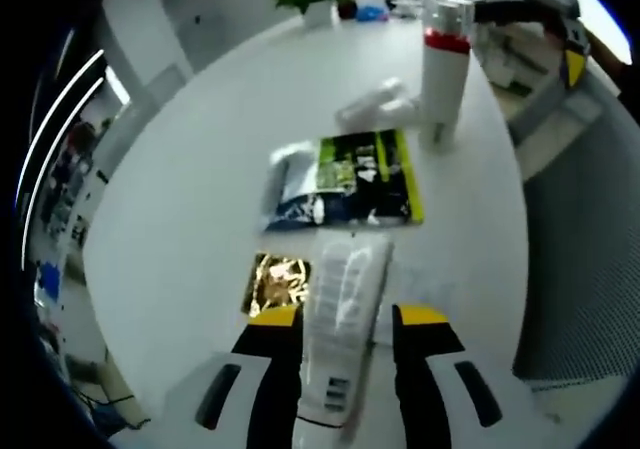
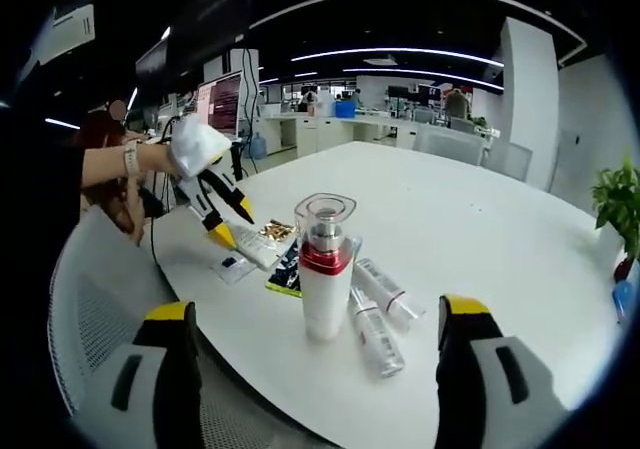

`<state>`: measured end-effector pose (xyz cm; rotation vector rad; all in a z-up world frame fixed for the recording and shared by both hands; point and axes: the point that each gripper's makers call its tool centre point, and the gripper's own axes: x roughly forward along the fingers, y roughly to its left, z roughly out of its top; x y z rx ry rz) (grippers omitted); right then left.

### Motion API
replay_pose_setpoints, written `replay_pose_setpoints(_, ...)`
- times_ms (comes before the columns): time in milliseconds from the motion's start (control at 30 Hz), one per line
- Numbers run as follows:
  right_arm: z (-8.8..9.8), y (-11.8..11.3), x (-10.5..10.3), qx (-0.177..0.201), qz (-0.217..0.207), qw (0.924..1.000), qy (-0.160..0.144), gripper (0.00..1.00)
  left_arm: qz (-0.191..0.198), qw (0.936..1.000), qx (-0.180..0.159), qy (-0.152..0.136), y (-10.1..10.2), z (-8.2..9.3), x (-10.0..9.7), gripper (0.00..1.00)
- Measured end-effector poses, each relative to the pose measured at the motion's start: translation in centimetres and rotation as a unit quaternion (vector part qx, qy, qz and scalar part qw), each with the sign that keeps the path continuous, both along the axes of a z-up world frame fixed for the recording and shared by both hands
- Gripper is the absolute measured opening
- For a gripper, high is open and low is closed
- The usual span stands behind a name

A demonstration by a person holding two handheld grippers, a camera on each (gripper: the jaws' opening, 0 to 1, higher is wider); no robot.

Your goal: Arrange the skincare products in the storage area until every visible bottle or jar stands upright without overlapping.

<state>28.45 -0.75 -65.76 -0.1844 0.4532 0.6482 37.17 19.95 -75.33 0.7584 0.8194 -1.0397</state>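
In the left gripper view, the left gripper (image 1: pixel 347 319) was closed on a flat white tube (image 1: pixel 343 314), whose lower end was cut off between the jaws; its printing was too blurred to be read. A gold packet (image 1: pixel 278 282) lay just beside the tube on the white table (image 1: pixel 190 199), partly hidden by the left jaw. Beyond them lay a dark and yellow-green pouch (image 1: pixel 345 181), its lettering not made out. Farther off, two small clear bottles (image 1: pixel 377 102) were seen lying on their sides, blurred, near an upright white bottle (image 1: pixel 443 84) with a red band.

In the right gripper view, the right gripper (image 2: pixel 318 329) was held wide open with nothing between its jaws, at the table's near edge. The white bottle (image 2: pixel 325 269) was shown standing with a clear cap, and the two small bottles (image 2: pixel 380 314) lying beside it were seen more sharply. The left gripper (image 2: pixel 225 214), held by a hand (image 2: pixel 195 149), was seen from the side, with the tube (image 2: pixel 255 244) at its tip. The pouch (image 2: pixel 288 269) was largely hidden behind the white bottle.
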Motion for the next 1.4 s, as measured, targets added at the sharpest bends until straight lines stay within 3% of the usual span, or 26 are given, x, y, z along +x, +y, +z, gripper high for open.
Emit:
replay_pose_setpoints(367,0.0,-0.3,-0.2,-0.003,-0.002,1.0000,0.002,1.00,-0.010,0.9993,0.020,0.030,-0.1,-1.4,0.3,0.30)
replay_pose_setpoints(600,-0.1,-0.1,-0.3,-0.003,-0.002,1.0000,0.004,1.00,-0.015,0.9985,0.041,0.033,0.1,-2.2,0.5,0.32)
replay_pose_setpoints(867,0.2,-0.1,-0.3,0.014,-0.008,0.9999,0.005,1.00,-0.016,0.9979,0.042,0.047,0.0,-2.6,0.6,0.32)
replay_pose_setpoints(1400,-0.5,0.0,-0.7,0.006,-0.004,0.9999,0.015,1.00,-0.032,0.9962,0.037,0.072,0.0,-3.1,0.8,0.31)
